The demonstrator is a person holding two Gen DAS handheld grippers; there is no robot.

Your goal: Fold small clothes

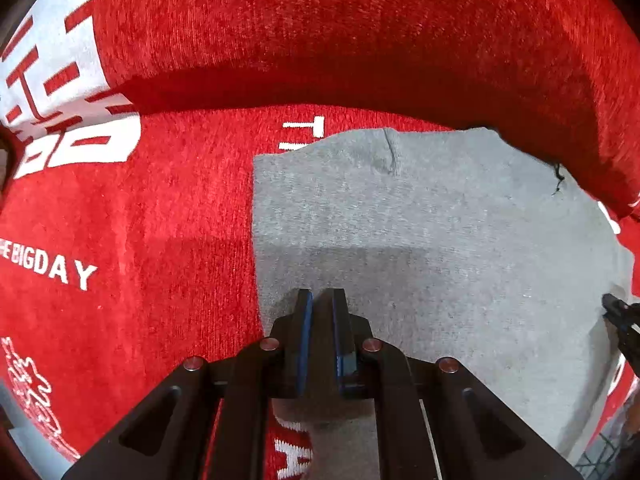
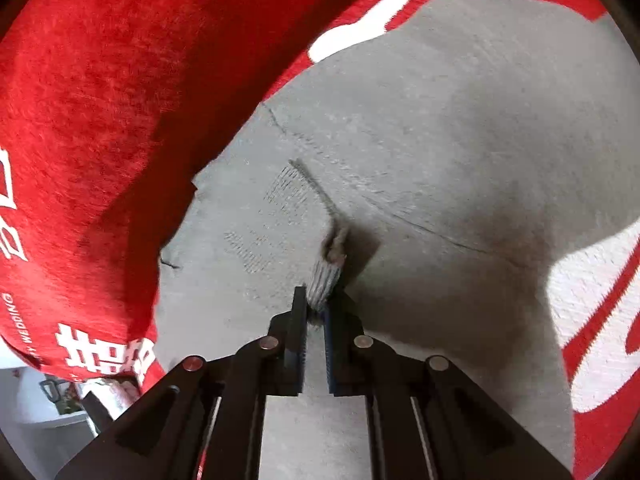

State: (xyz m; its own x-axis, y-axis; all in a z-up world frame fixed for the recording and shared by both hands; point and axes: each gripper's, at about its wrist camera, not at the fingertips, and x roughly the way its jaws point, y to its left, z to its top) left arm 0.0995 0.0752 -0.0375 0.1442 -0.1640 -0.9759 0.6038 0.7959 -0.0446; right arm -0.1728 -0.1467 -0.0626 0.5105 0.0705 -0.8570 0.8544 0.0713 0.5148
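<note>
Left gripper [image 1: 320,300]: two matte black fingers lined with blue pads [image 1: 305,340], on black angular linkage arms with four round copper-coloured pins. Right gripper [image 2: 316,300] looks the same: black fingers, blue ridged pads [image 2: 329,344], copper pins.

Bright, even light; soft shadows under cloth folds; strong fisheye bending, dark corners.

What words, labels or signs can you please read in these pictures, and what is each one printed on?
"E BIGDAY": white print on the red cloth, cut off at the left edge of the left wrist view.
"WEDDING": small white print on the same red cloth, with blurred letters before it, in the right wrist view.
Large white Chinese-style characters on the cloth: cropped, not readable.
Grey garment: no text.
</note>
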